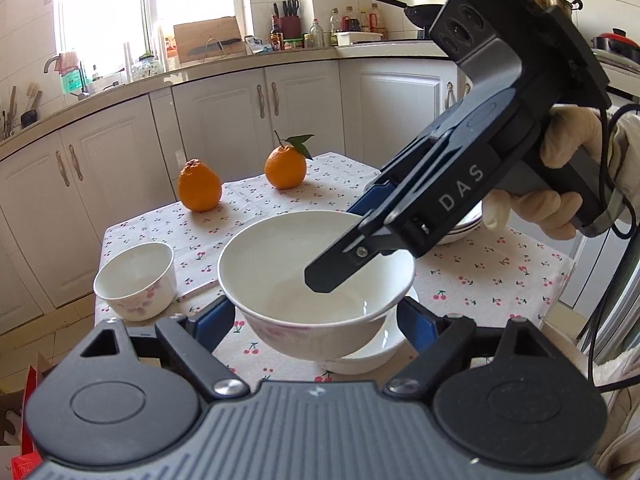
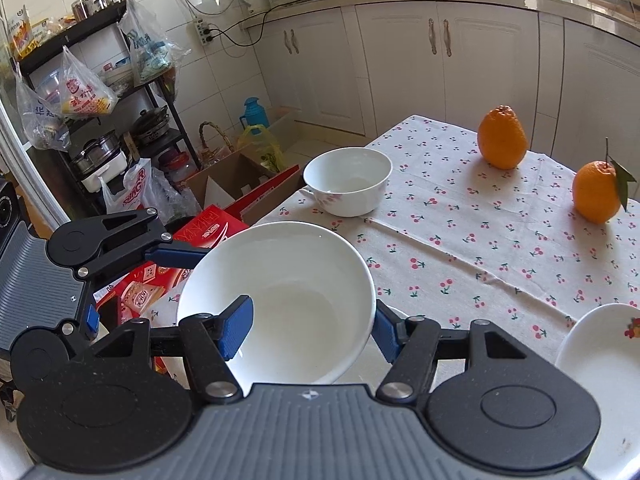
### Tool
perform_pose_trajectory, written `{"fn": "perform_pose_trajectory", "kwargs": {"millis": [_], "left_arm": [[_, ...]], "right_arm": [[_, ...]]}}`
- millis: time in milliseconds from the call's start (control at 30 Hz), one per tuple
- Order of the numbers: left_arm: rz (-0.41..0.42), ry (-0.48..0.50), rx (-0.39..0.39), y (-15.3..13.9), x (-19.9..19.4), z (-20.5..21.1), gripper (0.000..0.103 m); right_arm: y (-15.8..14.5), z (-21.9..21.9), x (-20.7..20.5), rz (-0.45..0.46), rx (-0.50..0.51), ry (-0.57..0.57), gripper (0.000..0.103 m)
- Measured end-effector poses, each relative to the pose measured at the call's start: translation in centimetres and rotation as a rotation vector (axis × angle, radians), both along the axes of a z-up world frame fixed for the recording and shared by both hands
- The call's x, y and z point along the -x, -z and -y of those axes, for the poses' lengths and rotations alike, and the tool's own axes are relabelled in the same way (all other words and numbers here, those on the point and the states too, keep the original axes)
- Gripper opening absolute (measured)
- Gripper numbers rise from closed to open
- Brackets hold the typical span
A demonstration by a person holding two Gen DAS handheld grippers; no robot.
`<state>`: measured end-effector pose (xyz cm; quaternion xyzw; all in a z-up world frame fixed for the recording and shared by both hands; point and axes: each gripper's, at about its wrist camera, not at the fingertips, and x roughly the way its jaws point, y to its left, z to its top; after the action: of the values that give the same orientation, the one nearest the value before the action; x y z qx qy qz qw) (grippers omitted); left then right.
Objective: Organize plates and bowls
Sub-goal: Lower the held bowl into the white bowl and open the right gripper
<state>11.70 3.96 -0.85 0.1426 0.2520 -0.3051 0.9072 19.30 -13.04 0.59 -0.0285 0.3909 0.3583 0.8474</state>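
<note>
A large white bowl [image 1: 312,276] with pink flowers hangs tilted above a shallow white dish [image 1: 372,354] at the table's near edge. My right gripper [image 1: 340,240] straddles its right rim, one finger inside and one outside; in the right wrist view the gripper [image 2: 312,330] is shut on the bowl [image 2: 280,300]. My left gripper [image 1: 320,324] is open, its blue pads on either side of the bowl's lower wall, apparently apart from it. A smaller white bowl [image 1: 136,280] stands to the left; it also shows in the right wrist view [image 2: 348,186].
Two oranges [image 1: 200,186] [image 1: 285,166] sit at the far side of the cherry-print tablecloth [image 1: 480,276]. Stacked white plates [image 1: 464,226] lie behind the right gripper, also seen in the right wrist view [image 2: 600,364]. Boxes [image 2: 224,192] and a rack stand on the floor beside the table.
</note>
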Motion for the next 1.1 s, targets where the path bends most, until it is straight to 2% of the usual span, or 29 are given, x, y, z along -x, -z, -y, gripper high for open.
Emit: {"fn": "perform_pose_trajectory", "kwargs": {"millis": [400, 1100], "left_arm": [[-0.04, 0.039, -0.003, 1.6, -1.1, 2.4, 0.088], [-0.101, 0.045, -0.017, 3.0, -2.1, 2.8, 0.088]], "right_arm": [[1.0, 2.4, -0.2, -0.014, 0.008, 0.059, 0.069], [3.1, 2.2, -0.8, -0.055, 0.037, 0.065, 0.07]]}}
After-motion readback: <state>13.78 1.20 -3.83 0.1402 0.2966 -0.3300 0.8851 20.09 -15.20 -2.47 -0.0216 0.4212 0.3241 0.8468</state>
